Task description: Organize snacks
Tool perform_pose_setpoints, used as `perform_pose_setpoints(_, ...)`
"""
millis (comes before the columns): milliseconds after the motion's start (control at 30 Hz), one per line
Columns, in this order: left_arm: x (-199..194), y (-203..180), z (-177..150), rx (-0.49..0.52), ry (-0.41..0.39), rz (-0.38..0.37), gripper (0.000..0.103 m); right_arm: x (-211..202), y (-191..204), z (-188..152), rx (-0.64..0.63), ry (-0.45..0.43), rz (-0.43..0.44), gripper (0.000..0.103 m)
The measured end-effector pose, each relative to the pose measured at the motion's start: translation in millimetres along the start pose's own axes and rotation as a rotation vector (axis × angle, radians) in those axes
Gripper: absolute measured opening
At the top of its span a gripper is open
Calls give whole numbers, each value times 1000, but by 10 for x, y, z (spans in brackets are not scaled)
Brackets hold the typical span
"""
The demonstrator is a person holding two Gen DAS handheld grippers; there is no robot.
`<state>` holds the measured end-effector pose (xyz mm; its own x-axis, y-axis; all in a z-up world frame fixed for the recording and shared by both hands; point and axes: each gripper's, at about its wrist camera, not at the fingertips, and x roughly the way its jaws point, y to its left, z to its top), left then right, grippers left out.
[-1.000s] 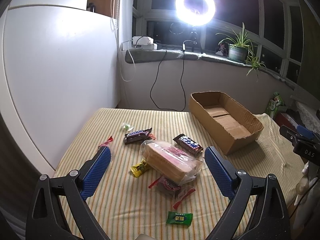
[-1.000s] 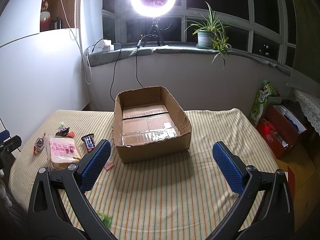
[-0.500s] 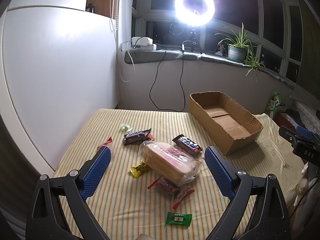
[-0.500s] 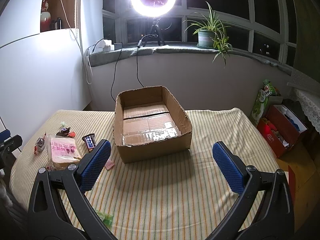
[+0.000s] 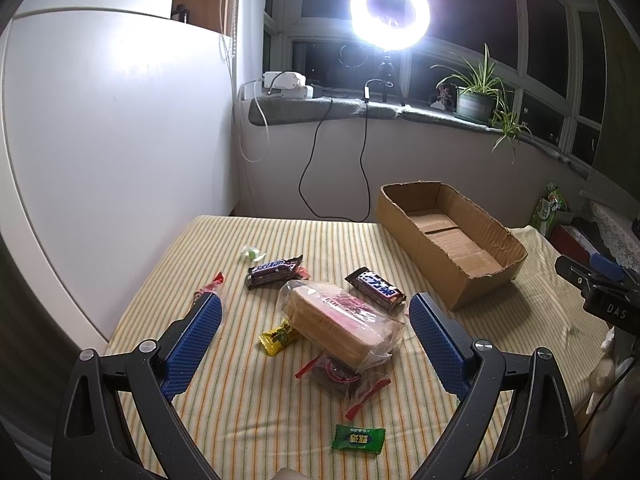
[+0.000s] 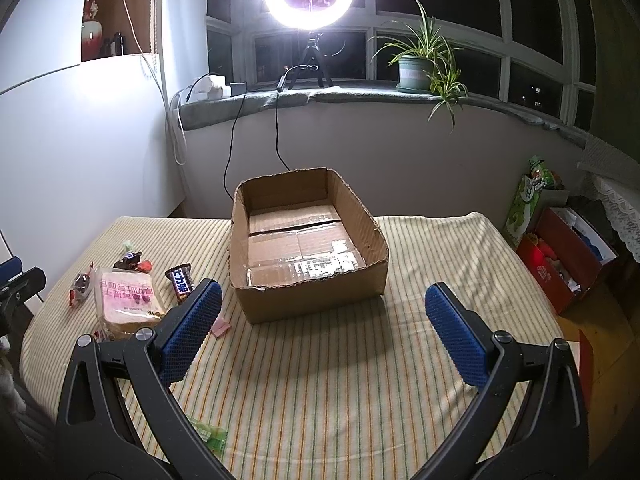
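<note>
Snacks lie scattered on the striped tablecloth (image 5: pixel 248 392). A bagged loaf of sliced bread (image 5: pixel 340 326) sits in the middle, between the wide-open fingers of my left gripper (image 5: pixel 314 310), which hovers above it. Around it are two chocolate bars (image 5: pixel 274 270) (image 5: pixel 376 286), a yellow candy (image 5: pixel 278 336), a green candy (image 5: pixel 358 440) and red-wrapped sweets (image 5: pixel 348 376). An empty cardboard box (image 6: pixel 308 248) stands right of the snacks. My right gripper (image 6: pixel 322 302) hangs open in front of the box, holding nothing. The bread (image 6: pixel 128 298) shows at its left.
A ring light (image 5: pixel 390 12) glares from the windowsill beside a potted plant (image 6: pixel 420 64). Cables hang down the back wall. A white wall (image 5: pixel 100 140) borders the table's left side. A red box (image 6: pixel 568 256) and green bags stand on the floor to the right.
Both views have shifted only slightly; the left gripper has crept a little toward the bread. Nothing was picked up or released.
</note>
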<state>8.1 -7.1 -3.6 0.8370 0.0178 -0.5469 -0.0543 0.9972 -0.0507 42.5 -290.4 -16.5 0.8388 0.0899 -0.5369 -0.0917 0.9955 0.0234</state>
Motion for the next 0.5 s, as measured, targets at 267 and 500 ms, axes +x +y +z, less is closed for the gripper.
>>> perform_pose_setpoints(267,38,32,-15,-6,11,-8,95,75,9,-6,-3,21,22,103)
perform_pose_setpoints(500,143,86,-28,-16,33,-22,95,182,81,-43,-9,55,67,103)
